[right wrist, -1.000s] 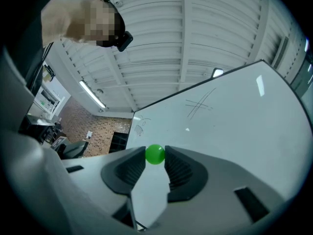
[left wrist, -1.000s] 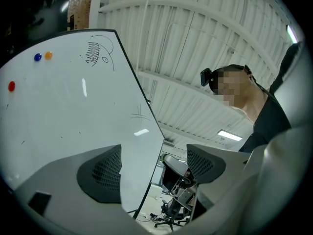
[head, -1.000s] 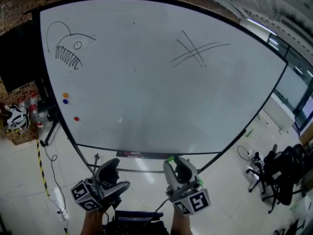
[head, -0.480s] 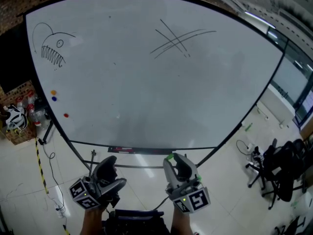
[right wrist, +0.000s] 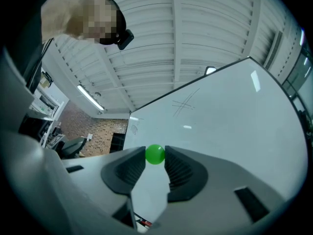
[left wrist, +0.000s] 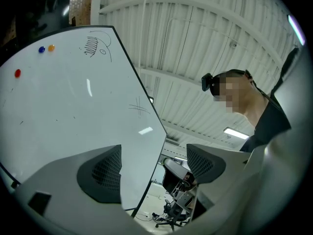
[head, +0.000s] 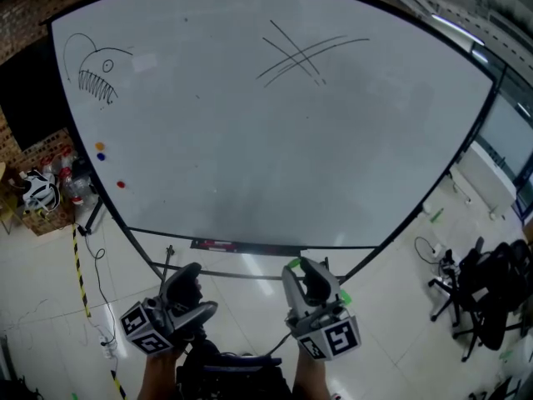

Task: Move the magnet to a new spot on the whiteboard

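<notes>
The whiteboard (head: 275, 140) fills the head view, with a fish sketch at its top left and crossed lines at its top right. An orange magnet (head: 100, 147), a blue magnet (head: 102, 156) and a red magnet (head: 121, 185) stick near its left edge. Below the board's bottom edge, my right gripper (head: 293, 268) is shut on a small green magnet (right wrist: 155, 154), pinched between its fingertips. My left gripper (head: 190, 275) is beside it, open and empty. The left gripper view shows the same red magnet (left wrist: 18, 73) far off on the board.
A dark tray (head: 218, 244) runs along the board's bottom edge, on a black stand. Boxes and bottles (head: 42, 194) sit on the floor at the left by yellow-black tape. Office chairs (head: 479, 298) and cables stand at the right.
The head view has swung slightly, so the board sits a little differently in the picture. Both grippers keep their pose below the board, the green magnet still in the right one.
</notes>
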Available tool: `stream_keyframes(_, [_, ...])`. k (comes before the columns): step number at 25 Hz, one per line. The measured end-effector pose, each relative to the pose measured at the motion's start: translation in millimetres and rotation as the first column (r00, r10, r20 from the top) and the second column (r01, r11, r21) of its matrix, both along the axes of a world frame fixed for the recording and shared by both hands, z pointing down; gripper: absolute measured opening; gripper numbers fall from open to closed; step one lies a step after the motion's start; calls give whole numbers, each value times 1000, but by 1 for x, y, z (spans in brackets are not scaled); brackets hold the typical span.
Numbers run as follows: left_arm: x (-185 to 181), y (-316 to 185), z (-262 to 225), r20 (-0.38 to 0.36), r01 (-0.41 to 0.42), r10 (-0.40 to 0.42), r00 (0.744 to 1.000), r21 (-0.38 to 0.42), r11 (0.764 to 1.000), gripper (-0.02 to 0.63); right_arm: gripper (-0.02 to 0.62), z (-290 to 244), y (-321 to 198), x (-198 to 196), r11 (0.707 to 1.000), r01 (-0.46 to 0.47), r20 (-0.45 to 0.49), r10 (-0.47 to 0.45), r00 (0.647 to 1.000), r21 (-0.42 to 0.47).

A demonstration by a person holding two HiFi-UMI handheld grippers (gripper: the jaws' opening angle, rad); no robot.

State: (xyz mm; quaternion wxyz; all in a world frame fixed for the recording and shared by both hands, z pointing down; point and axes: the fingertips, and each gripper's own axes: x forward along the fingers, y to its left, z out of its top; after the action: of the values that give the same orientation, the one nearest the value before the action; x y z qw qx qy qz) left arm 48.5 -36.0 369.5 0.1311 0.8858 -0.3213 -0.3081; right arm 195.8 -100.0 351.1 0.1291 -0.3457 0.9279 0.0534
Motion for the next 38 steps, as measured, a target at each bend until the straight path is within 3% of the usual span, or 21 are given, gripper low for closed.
stream_keyframes(8, [-24, -24, 12, -49, -34, 33, 998, -16, 999, 414, 150, 5, -22, -23, 999, -37, -52, 37, 998, -2])
stream_keyframes(15, [-81, -68, 8, -105, -86, 85, 991, 1, 996, 414, 150, -7, -57, -73, 994, -107, -128, 109, 986, 20])
stream_keyframes(19, [-118, -94, 4, -139, -118, 124, 983, 49, 992, 414, 150, -11, -80, -107, 988, -150, -169, 154, 973, 36])
stream_keyframes(23, [-145, -114, 10, -176, -160, 163, 971, 31, 987, 414, 150, -2, -99, -136, 981, -191, -220, 190, 957, 20])
stream_keyframes(32, [-189, -144, 30, -227, -164, 163, 960, 14, 986, 414, 150, 15, -137, -175, 954, -291, -387, 296, 873, 71])
stream_keyframes(38, [-207, -153, 26, -211, -85, 91, 973, 37, 996, 414, 150, 19, -169, -188, 941, -311, -462, 338, 820, 137])
